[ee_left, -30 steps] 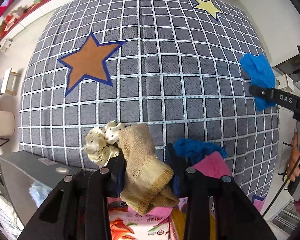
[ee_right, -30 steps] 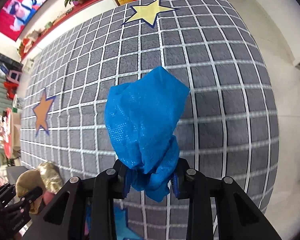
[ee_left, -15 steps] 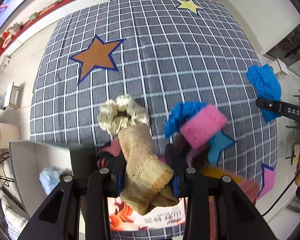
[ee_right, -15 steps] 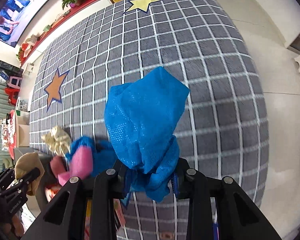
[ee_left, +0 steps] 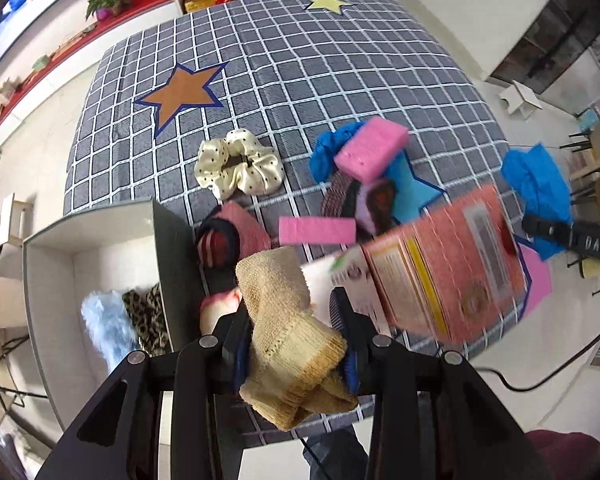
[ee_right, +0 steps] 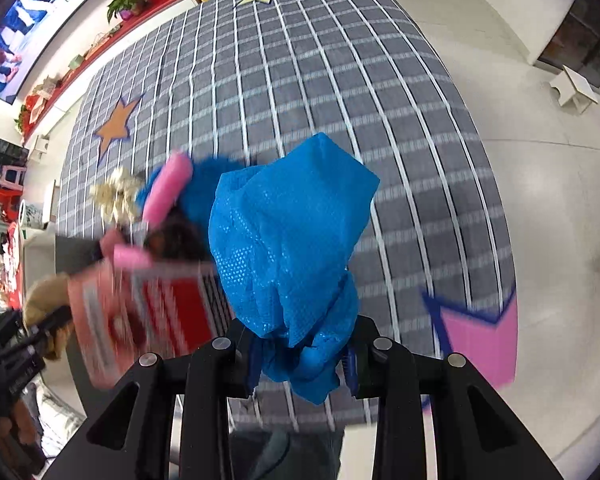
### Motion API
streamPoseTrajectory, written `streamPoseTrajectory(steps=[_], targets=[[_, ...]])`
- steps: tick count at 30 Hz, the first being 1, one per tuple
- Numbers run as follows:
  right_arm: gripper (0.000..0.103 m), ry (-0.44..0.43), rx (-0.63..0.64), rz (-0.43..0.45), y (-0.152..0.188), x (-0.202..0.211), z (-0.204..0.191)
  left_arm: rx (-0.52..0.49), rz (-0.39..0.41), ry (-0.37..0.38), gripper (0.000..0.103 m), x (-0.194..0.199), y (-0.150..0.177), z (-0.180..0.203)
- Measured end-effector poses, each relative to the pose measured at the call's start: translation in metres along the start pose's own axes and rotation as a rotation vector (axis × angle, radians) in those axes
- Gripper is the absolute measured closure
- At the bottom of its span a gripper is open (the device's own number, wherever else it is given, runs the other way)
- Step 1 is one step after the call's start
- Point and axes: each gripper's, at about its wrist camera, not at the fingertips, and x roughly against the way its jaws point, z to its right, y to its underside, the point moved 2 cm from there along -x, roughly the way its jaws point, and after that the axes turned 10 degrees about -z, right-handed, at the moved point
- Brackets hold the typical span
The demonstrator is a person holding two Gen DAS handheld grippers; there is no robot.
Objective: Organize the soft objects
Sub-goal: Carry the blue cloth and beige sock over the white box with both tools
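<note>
My left gripper (ee_left: 294, 340) is shut on a tan knitted sock (ee_left: 288, 328), held above the near edge of the checked mat (ee_left: 300, 60). My right gripper (ee_right: 300, 354) is shut on a blue non-woven cloth (ee_right: 288, 236); the cloth also shows at the right of the left wrist view (ee_left: 540, 184). On the mat lie a cream dotted scrunchie (ee_left: 240, 164), a pink sponge block (ee_left: 370, 148) on a blue cloth (ee_left: 324, 152), a flat pink sponge (ee_left: 318, 231) and a red striped sock (ee_left: 224, 236).
A grey open bin (ee_left: 100, 264) at the left holds a light blue fluffy item (ee_left: 104, 324) and a leopard-print item (ee_left: 148, 316). A pink printed box (ee_left: 440, 268) lies at the mat's near right, blurred. White floor surrounds the mat.
Both grippers have pulled back and higher from the mat with their items still held. More of the pile, the bin and the pink box have come into view.
</note>
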Motion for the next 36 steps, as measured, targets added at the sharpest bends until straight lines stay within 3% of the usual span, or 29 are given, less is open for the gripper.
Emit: streamPoseTrajectory(steps=[11, 15, 36], targets=[[0.07, -0.018, 0.084, -0.054, 0.102, -0.009, -0.046, -0.012, 0.092, 0.038, 0.063, 0.029, 0.056, -0.012], [0.07, -0.012, 0.157, -0.047, 0.12, -0.009, -0.073, 0.01, 0.131, 0.034, 0.063, 0.041, 0.067, -0.027], [0.07, 0.048, 0.5, 0.015, 0.102, 0.02, -0.212, 0.357, 0.231, -0.006, 0.063, 0.056, 0.145, -0.145]])
